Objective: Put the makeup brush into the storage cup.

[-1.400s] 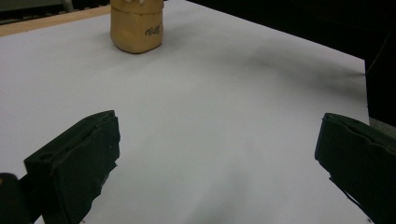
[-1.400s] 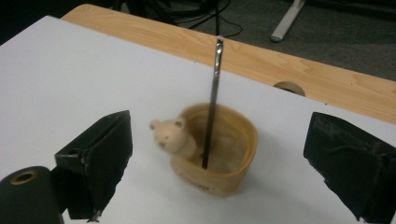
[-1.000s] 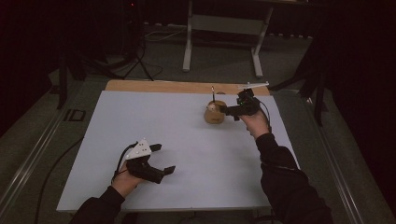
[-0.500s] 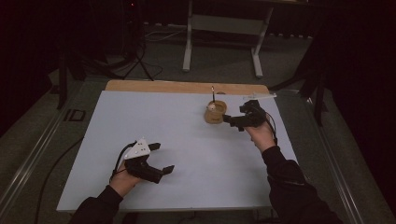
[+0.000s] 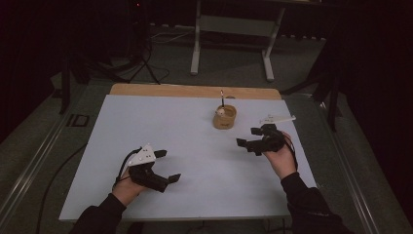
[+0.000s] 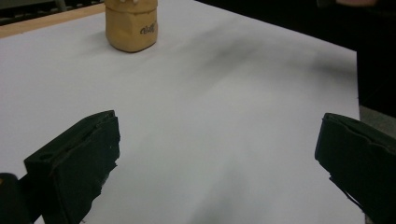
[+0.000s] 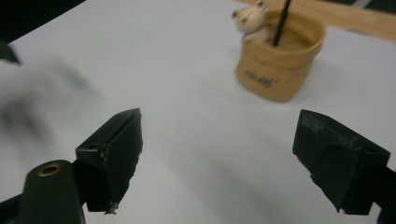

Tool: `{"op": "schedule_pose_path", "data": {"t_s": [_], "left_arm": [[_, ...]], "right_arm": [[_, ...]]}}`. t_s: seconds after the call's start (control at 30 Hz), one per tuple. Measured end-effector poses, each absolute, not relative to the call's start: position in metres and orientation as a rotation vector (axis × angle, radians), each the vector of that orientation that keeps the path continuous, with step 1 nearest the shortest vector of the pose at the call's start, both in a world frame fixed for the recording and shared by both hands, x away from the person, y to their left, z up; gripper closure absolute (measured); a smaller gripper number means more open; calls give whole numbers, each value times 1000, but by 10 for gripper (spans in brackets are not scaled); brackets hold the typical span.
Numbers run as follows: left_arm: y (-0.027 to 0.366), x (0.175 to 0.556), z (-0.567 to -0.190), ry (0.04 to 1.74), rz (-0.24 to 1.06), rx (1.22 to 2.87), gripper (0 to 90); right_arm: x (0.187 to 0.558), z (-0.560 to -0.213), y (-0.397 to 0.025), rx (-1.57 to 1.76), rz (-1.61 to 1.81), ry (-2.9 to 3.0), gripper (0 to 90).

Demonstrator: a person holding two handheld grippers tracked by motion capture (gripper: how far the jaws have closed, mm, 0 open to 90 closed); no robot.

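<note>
A small tan cup (image 5: 224, 118) stands at the far middle-right of the white table sheet (image 5: 146, 122). A thin black stick (image 5: 222, 99) and a small white object (image 5: 220, 111) poke out of it. My right gripper (image 5: 248, 137) is open a little to the near right of the cup, apart from it, with nothing between its jaws. In the right gripper view the cup (image 7: 278, 60) sits ahead to the right, with the stick (image 7: 280, 22) and white object (image 7: 250, 18) inside. My left gripper (image 5: 168, 165) rests open at the near left. The cup (image 6: 131, 25) is far ahead of it.
A bare wooden strip (image 5: 195, 91) runs along the table's far edge. A thin white piece (image 5: 277, 118) shows just beyond my right gripper; I cannot tell whether it belongs to the gripper. Stand legs (image 5: 197, 44) rise on the dark floor behind the table.
My right gripper has drawn back from the cup toward the near right and now stands open. The left gripper has stayed where it was.
</note>
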State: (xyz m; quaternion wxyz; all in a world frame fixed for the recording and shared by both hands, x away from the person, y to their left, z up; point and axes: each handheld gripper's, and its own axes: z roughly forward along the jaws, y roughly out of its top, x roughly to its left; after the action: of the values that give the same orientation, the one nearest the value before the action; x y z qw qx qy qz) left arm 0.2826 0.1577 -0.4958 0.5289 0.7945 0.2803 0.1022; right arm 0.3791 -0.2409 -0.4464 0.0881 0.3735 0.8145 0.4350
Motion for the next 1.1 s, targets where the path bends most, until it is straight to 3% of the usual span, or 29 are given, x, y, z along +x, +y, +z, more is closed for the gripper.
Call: {"op": "schedule_pose_path", "data": {"t_s": [0.4,1.1], "left_arm": [[165,281,-493,652,206,1885,0],[204,262,-492,644,241,1841,0]], "right_arm": [[348,-466,-260,966,1534,2409,158],[309,-486,-280,777,1513,2514,123]]}}
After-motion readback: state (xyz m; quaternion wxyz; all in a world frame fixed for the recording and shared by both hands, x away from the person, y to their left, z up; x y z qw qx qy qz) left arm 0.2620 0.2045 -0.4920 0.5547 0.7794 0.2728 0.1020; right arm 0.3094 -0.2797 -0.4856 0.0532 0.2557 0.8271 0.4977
